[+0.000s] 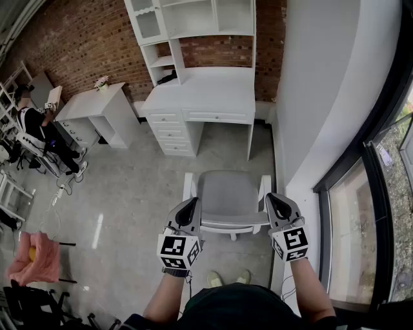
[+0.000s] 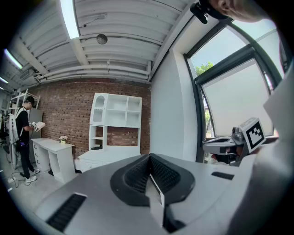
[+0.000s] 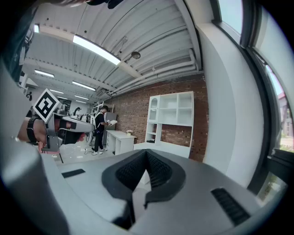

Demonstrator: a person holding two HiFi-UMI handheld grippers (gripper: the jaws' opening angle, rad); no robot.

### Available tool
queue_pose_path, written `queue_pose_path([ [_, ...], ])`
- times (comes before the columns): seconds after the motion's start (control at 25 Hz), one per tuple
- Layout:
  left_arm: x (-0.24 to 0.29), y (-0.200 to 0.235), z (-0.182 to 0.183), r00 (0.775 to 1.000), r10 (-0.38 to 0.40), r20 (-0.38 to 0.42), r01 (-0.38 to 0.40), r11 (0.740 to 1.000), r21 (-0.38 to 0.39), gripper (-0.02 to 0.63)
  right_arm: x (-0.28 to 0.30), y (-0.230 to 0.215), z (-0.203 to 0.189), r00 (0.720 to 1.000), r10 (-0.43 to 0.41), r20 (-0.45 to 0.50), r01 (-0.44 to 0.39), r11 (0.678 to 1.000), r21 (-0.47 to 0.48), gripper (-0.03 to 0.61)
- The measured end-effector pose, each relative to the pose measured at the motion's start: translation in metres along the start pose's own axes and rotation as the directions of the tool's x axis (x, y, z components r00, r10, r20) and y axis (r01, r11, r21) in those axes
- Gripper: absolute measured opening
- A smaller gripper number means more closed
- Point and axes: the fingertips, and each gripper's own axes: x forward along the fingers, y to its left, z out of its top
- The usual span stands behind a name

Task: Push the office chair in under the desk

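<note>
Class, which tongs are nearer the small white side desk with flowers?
Left. The left tongs are at the grey office chair's left side, toward the small white side desk; the right tongs are across the chair, by the window.

The grey polished floor (image 1: pixel 142 193) carries the furniture; a white desk (image 1: pixel 213 97) with a shelf unit (image 1: pixel 193 19) on top stands at its far edge, against the brick wall (image 1: pixel 84 38); the grey office chair (image 1: pixel 227 193) stands on the floor in front of that desk, apart from it; a smaller white desk (image 1: pixel 90 106) stands to the left by the same wall; at the floor's left edge a person (image 1: pixel 39 129) stands, with a white cable (image 1: pixel 61 190) lying loose nearby.
</note>
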Motion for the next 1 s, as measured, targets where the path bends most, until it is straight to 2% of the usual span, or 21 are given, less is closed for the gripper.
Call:
queue_pose_path([
  [0.44, -0.002, -0.012, -0.004, 1.000, -0.013, -0.014, 0.013, 1.000, -0.005, 0.006, -0.007, 0.003, -0.004, 1.000, 0.028, -0.011, -0.028, 1.000, -0.005, 0.005],
  [0.72, 0.000, -0.018, -0.021, 0.997, -0.066, -0.029, 0.067, 0.998, 0.021, 0.008, -0.009, 0.003, -0.016, 0.997, 0.071, -0.005, -0.071, 0.997, 0.000, 0.006],
  [1.0, -0.001, -0.027, -0.037, 0.996, -0.073, -0.052, 0.075, 0.997, 0.036, 0.008, -0.016, 0.002, -0.033, 0.994, 0.103, -0.024, -0.102, 0.995, 0.014, 0.006],
])
